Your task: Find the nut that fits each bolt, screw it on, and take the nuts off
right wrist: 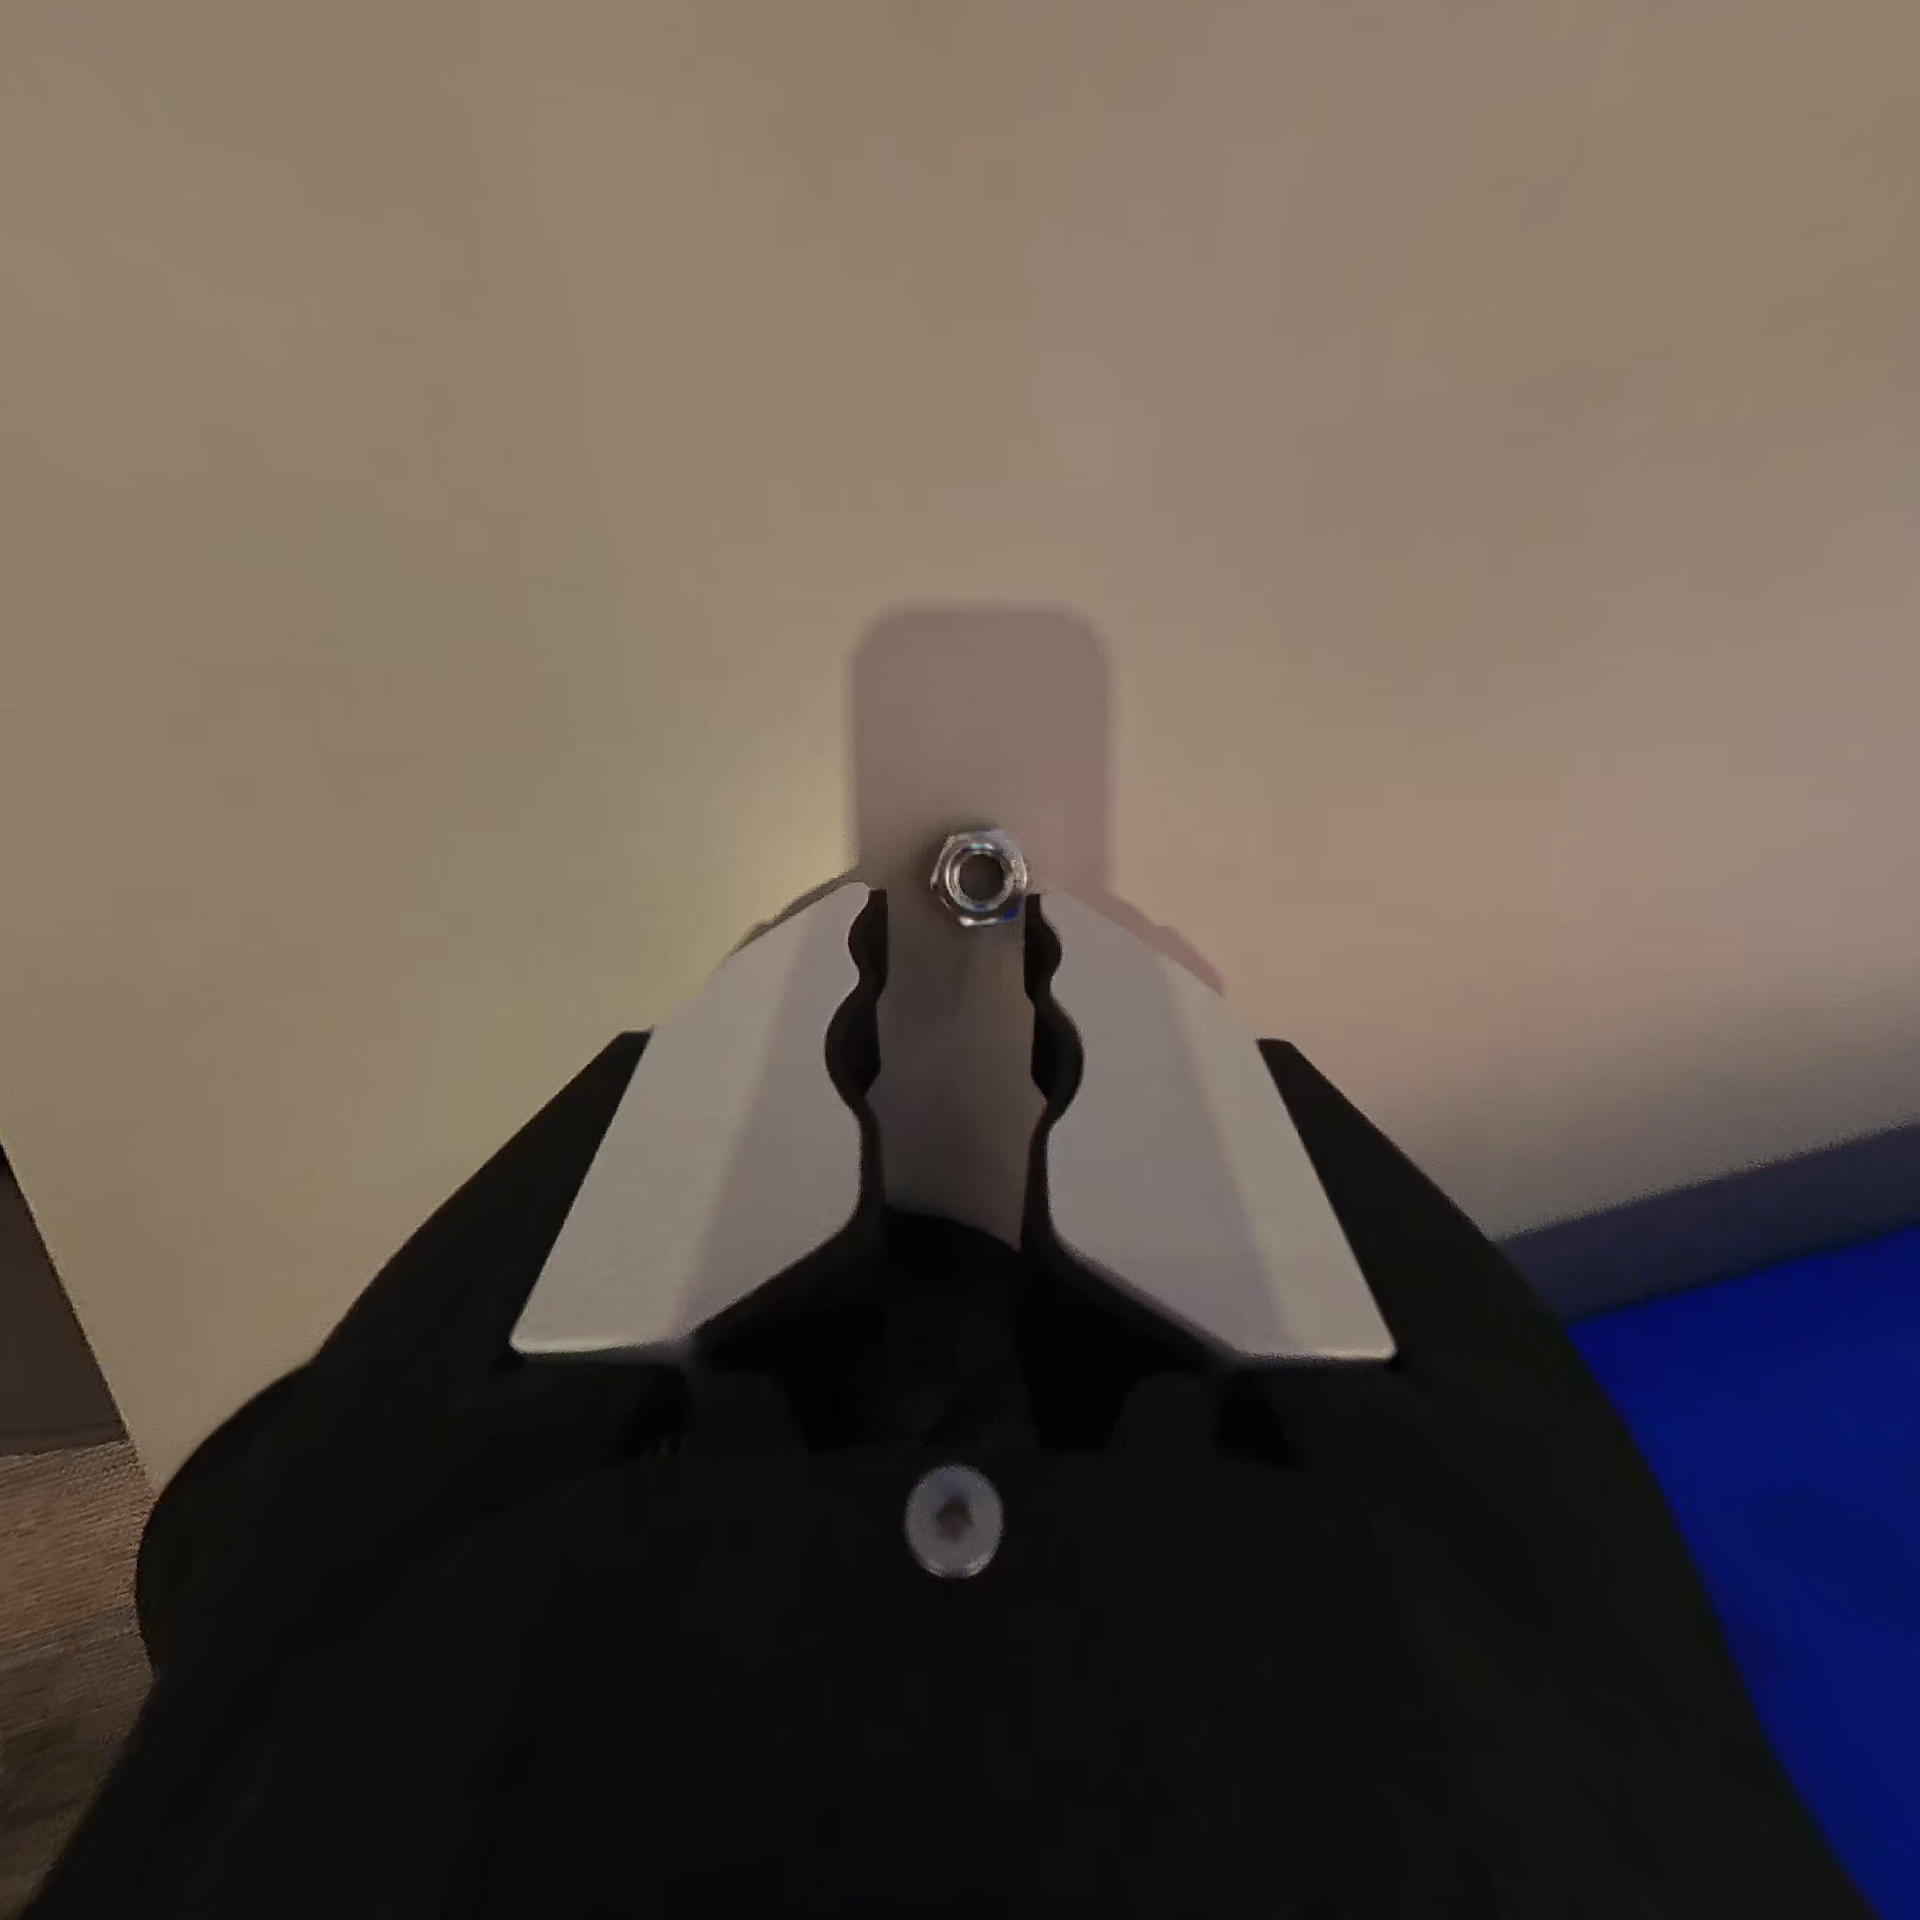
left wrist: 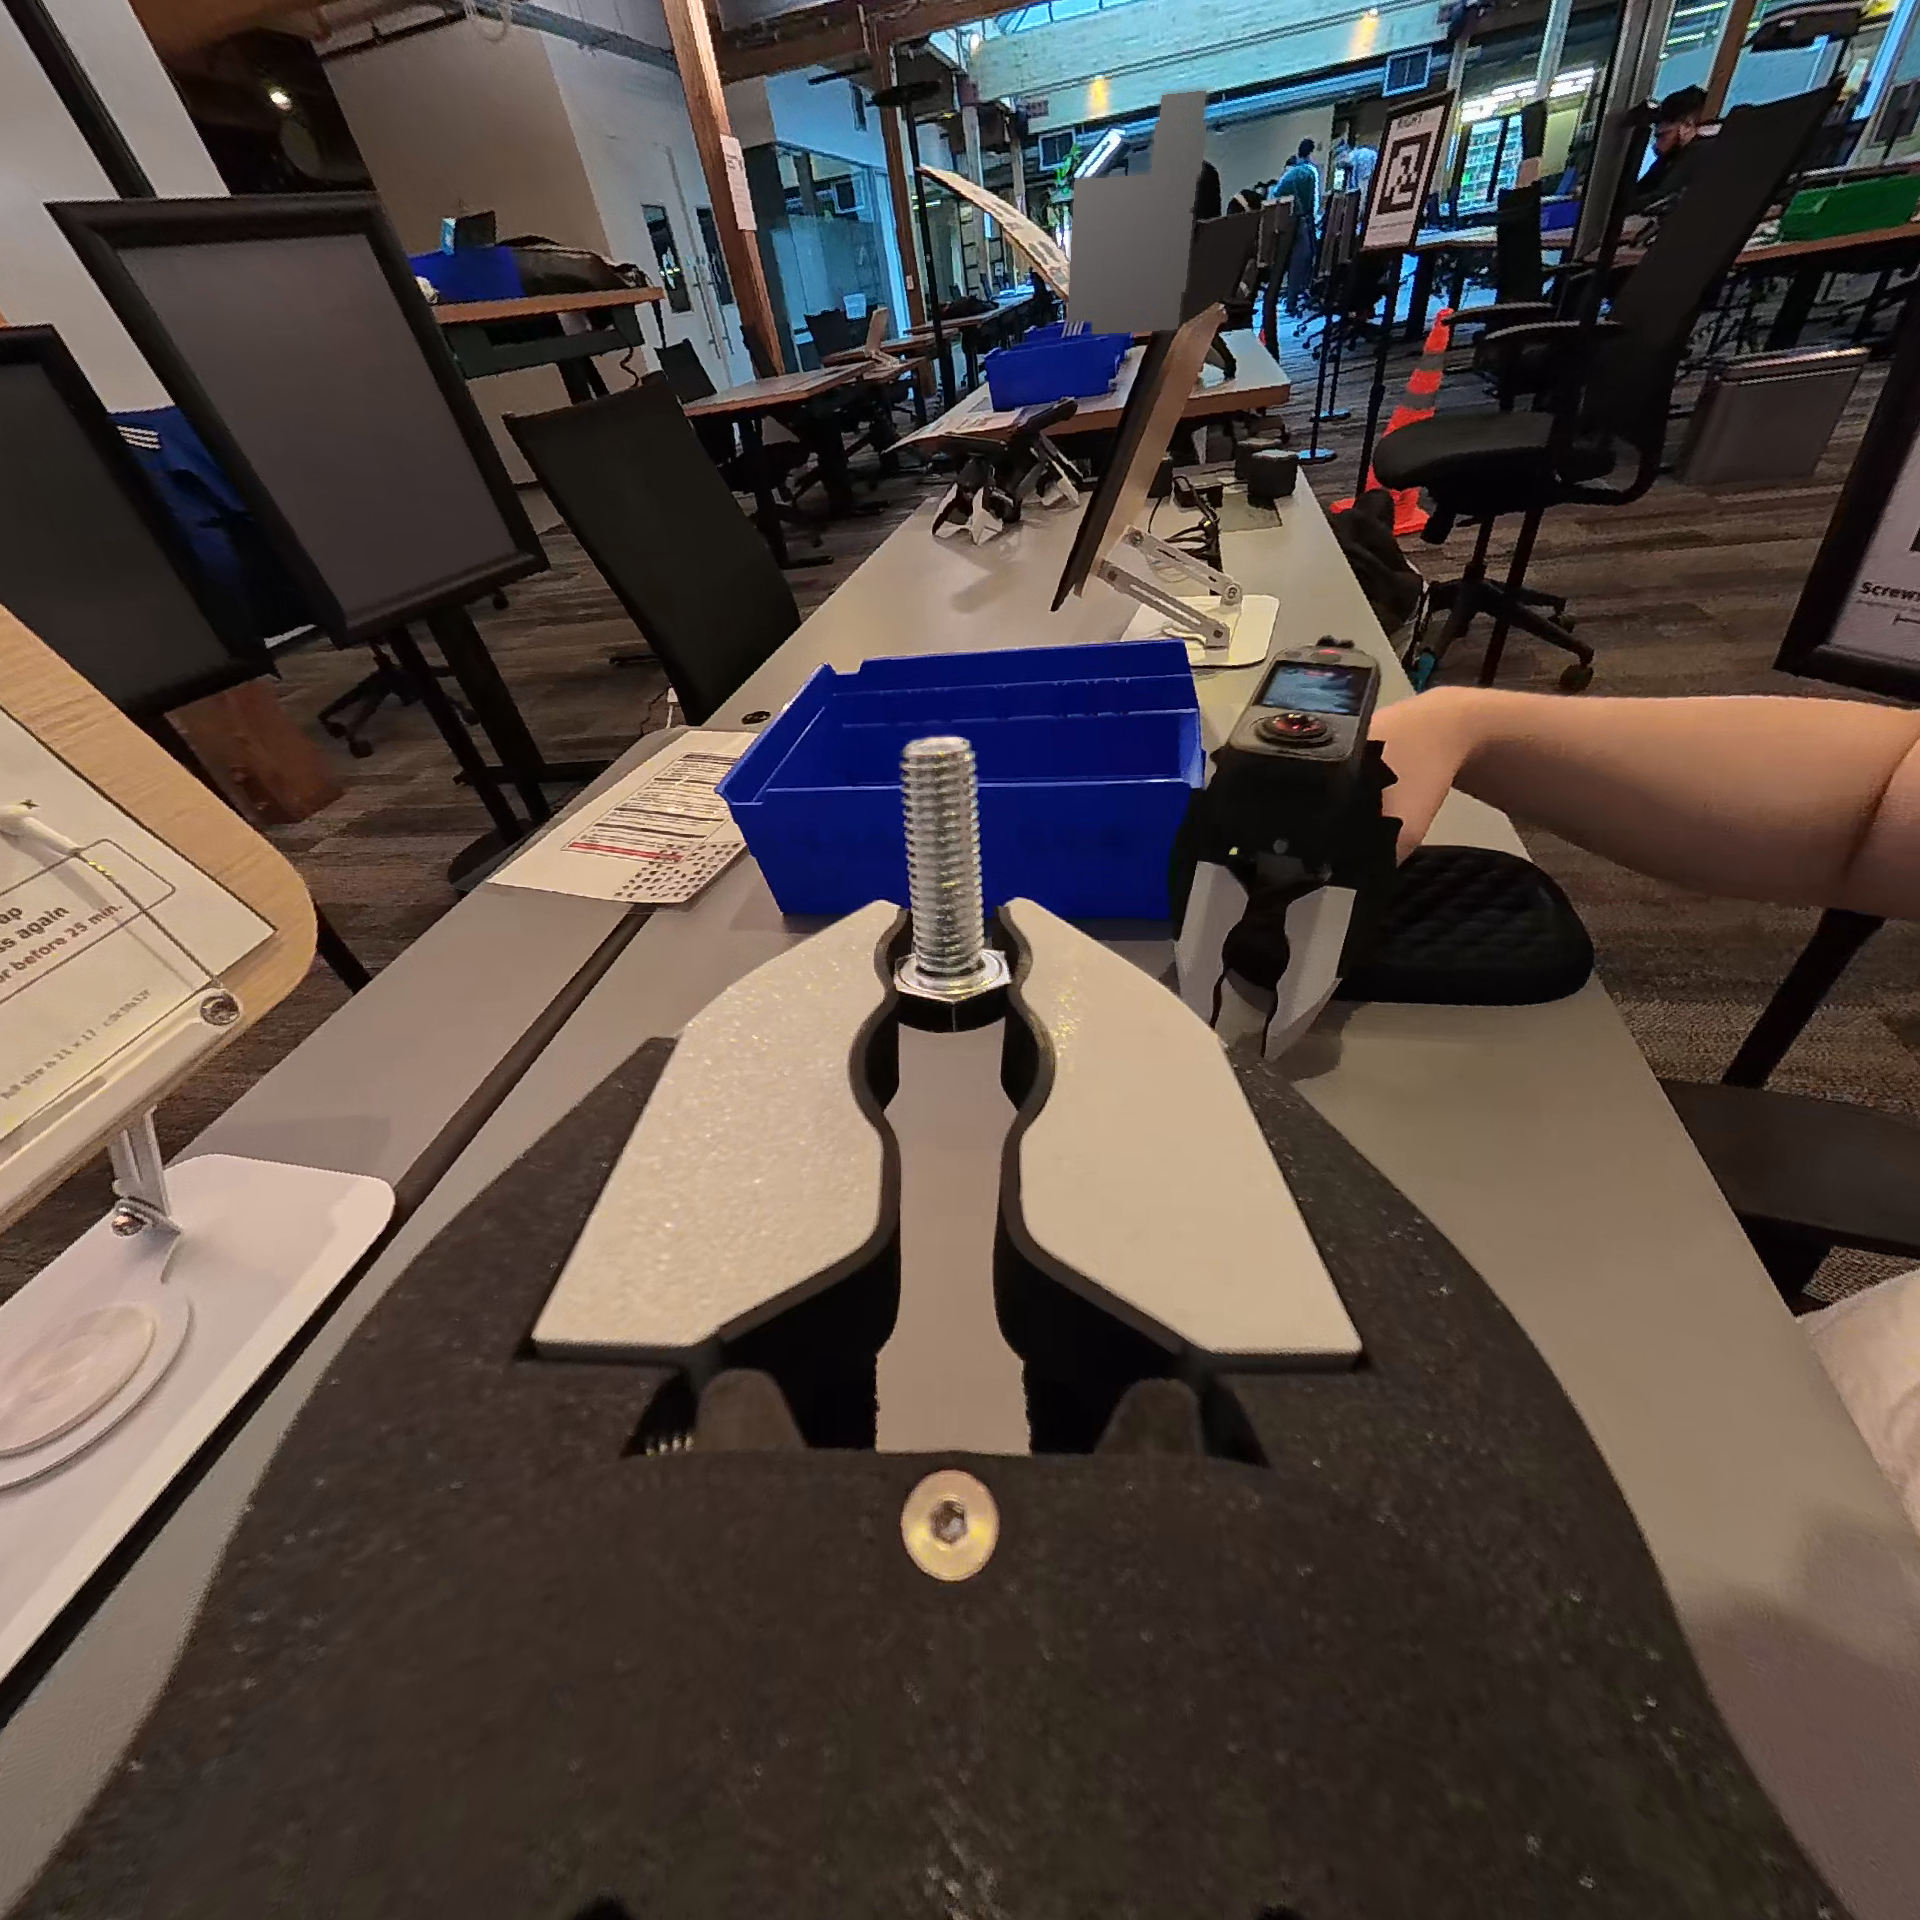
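The left tongs [left wrist: 948, 971] are clenching the hex head of a silver bolt [left wrist: 940, 852], which is standing upright with its threaded shank pointing up, above the grey desk [left wrist: 1455, 1195]. Behind it, a blue bin [left wrist: 977, 790] is sitting on the desk beside a printed sheet [left wrist: 644, 821]. The right tongs [right wrist: 954, 904] are hanging tips-down over the desk just right of the bin, released, with a small silver nut [right wrist: 977, 878] lying on the desk between their tips. A person's hand [left wrist: 1423, 758] is gripping them from the right edge.
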`<state>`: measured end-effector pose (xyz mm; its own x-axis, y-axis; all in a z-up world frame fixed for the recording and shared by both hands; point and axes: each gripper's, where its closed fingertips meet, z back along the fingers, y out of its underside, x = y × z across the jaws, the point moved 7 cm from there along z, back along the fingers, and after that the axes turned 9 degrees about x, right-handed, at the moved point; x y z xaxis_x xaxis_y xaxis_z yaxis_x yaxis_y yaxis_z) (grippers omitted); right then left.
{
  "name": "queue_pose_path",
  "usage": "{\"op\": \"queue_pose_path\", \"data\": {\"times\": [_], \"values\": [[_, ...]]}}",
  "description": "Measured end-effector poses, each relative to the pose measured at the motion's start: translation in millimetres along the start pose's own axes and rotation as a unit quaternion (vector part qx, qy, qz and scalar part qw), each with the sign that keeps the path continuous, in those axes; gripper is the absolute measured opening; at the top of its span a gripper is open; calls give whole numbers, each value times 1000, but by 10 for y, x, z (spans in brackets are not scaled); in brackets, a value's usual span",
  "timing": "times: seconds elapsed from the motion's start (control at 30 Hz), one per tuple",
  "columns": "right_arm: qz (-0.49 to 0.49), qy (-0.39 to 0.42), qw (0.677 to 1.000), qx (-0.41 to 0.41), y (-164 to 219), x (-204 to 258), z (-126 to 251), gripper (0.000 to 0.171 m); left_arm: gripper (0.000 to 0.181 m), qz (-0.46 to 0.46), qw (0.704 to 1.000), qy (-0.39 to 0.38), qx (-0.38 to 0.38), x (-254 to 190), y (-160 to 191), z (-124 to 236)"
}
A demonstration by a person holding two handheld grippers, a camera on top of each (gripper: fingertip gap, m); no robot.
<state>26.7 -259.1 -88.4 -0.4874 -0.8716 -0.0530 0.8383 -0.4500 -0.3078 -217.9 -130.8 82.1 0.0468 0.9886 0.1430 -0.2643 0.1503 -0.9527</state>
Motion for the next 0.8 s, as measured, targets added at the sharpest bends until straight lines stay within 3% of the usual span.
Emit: {"op": "queue_pose_path", "data": {"times": [0.37, 0.67, 0.8], "values": [[-83, -3, 996, -30, -20, -35, -104, 26, 14, 0, 1000, 5, 4, -17, 15, -19], [-60, 24, 997, -38, -27, -32, -104, 17, 14, -7, 1000, 9, 13, -47, 59, -83], [-32, 28, 993, -113, -415, -95, 321, 17, 14, -42, 999, 15, 20, -73, 185, -192]]}}
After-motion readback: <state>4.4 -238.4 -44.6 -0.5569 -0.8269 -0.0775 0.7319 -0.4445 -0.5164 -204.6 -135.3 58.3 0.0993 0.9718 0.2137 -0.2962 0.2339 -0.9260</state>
